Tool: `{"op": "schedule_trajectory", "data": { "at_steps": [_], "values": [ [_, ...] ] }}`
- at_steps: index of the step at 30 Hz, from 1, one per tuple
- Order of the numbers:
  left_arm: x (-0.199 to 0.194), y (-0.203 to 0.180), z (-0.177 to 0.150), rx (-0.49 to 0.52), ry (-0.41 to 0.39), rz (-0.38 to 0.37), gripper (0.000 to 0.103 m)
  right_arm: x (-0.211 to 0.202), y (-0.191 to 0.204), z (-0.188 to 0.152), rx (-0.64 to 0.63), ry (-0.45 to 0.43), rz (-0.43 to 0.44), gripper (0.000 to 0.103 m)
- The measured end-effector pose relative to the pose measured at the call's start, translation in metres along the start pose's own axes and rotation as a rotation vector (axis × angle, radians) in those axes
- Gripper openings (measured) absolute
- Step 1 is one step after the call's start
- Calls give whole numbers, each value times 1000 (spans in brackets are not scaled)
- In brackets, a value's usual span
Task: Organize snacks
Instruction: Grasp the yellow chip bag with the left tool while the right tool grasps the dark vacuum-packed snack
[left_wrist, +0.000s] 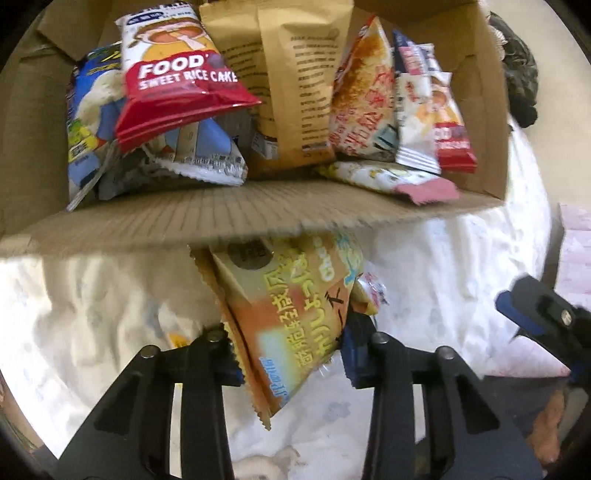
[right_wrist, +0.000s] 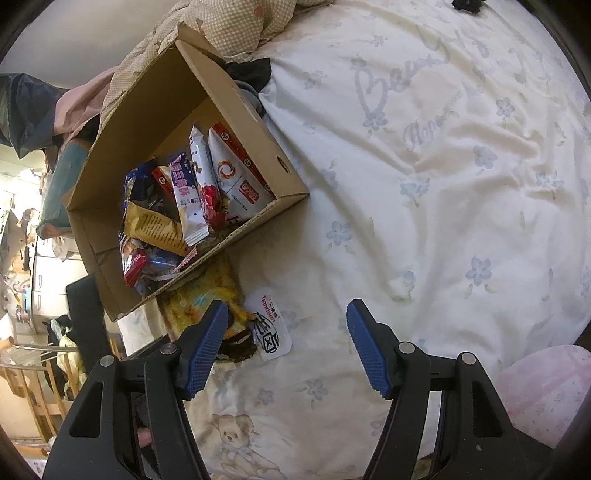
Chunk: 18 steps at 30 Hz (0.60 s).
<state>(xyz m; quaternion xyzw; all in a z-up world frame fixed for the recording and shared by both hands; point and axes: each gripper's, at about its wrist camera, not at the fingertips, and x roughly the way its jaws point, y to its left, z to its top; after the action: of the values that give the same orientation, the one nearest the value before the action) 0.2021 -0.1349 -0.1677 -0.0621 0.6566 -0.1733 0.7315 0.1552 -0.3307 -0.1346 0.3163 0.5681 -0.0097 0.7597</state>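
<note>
A cardboard box (left_wrist: 236, 218) lies on the bed, holding several snack packs, among them a red "Sweet Rice Cake" bag (left_wrist: 177, 85) and a brown paper bag (left_wrist: 299, 81). My left gripper (left_wrist: 288, 354) is shut on an orange-yellow snack bag (left_wrist: 284, 314), held just below the box's near wall. In the right wrist view the box (right_wrist: 291, 181) sits at upper left. My right gripper (right_wrist: 288, 347) is open and empty over the sheet. A white sachet (right_wrist: 271, 328) and a dark-and-yellow pack (right_wrist: 236, 336) lie by its left finger.
The bed sheet (right_wrist: 443, 166) is white with blue flowers. A pink pillow (right_wrist: 546, 391) is at lower right. Bedding (right_wrist: 229, 33) and dark cloth (right_wrist: 251, 74) are piled behind the box. My right gripper shows in the left wrist view (left_wrist: 546, 325).
</note>
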Motion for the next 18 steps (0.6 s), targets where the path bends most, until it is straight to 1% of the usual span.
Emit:
{"op": "schedule_trajectory", "data": {
  "at_steps": [3,5,8,12,13,16,18],
  "values": [
    [-13,1,-12,-9,-7,-19,32,-1,-2,1,17,-3,8,70],
    [-24,2,-18,-1,-17,-19,31,-2,-1,1,17,-3,13,70],
    [-49,-5,-32,30,-57,-9,31,-3,3,-1,4,-6,18,70],
    [-81,-3,-45,29,-102,-26,31,-5,5,-3,0,-5,32,70],
    [-91,3,-42,29,-113,-25,31,-5,6,-3,1,-4,37,70],
    [-117,13,-53,30,-155,-15,31,-4,8,-4,-4,3,45,70],
    [-133,27,-56,23,-181,-9,31,-2,11,-5,-15,12,50,70]
  ]
}}
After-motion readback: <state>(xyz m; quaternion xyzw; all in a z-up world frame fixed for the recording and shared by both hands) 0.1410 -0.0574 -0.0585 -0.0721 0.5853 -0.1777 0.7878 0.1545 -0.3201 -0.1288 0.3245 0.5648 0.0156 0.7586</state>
